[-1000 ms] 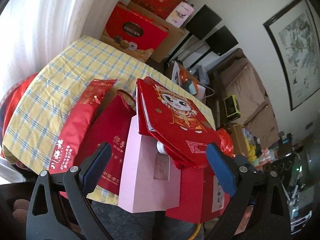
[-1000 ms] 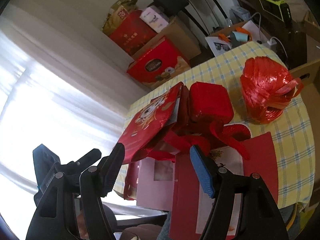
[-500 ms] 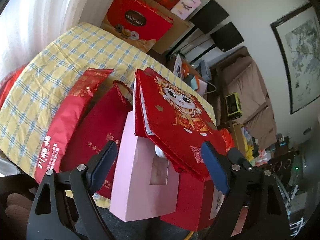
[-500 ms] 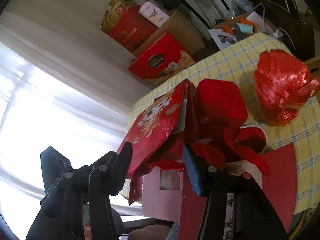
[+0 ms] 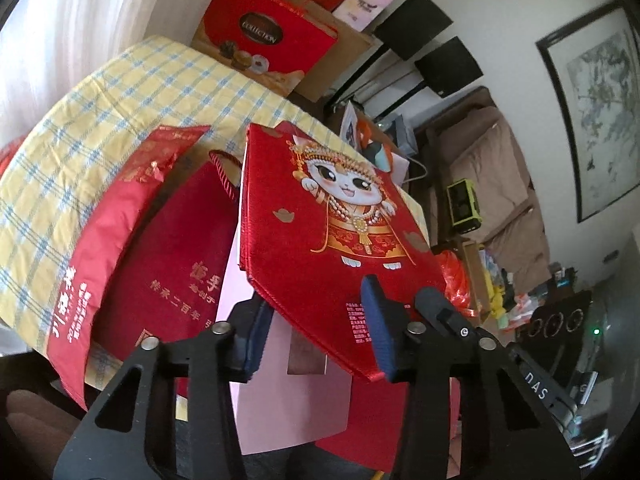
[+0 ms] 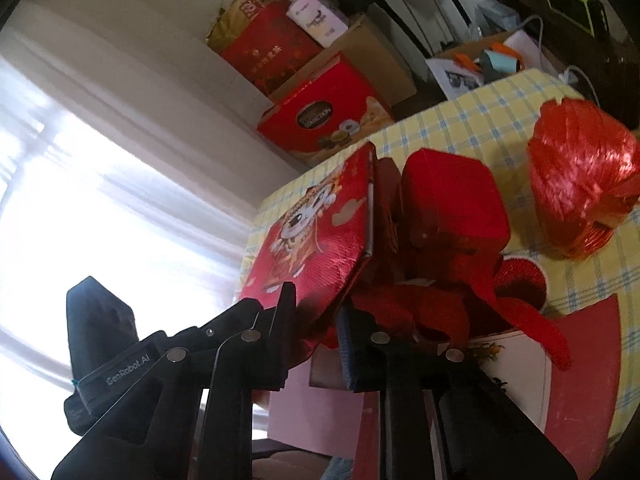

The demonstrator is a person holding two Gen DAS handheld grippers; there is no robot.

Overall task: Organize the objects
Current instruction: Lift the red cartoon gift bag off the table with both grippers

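Observation:
A shiny red gift bag with a cartoon cat (image 5: 340,216) leans tilted over a pink paper bag (image 5: 280,400) at the near edge of the checked table (image 5: 120,92). My left gripper (image 5: 312,332) has its jaws closing on the cat bag's lower end, one pad under it and one on its printed face. In the right wrist view the cat bag (image 6: 316,240) runs down between the pads of my right gripper (image 6: 316,332), which is shut on its lower corner. Red handles hang just right of that grip. The pink bag (image 6: 316,412) shows below the fingers.
A dark red bag (image 5: 168,264) and a red pouch (image 5: 108,224) lie left of the cat bag. A red box (image 6: 452,204) and a ball of red string (image 6: 576,184) sit to its right. Gift boxes (image 5: 264,36) are stacked beyond the table. A sofa (image 5: 500,184) stands at the right.
Both grippers have narrowed their jaws from wide apart to tight around the cat bag's lower end. The bag and the pink bag now look closer in both views.

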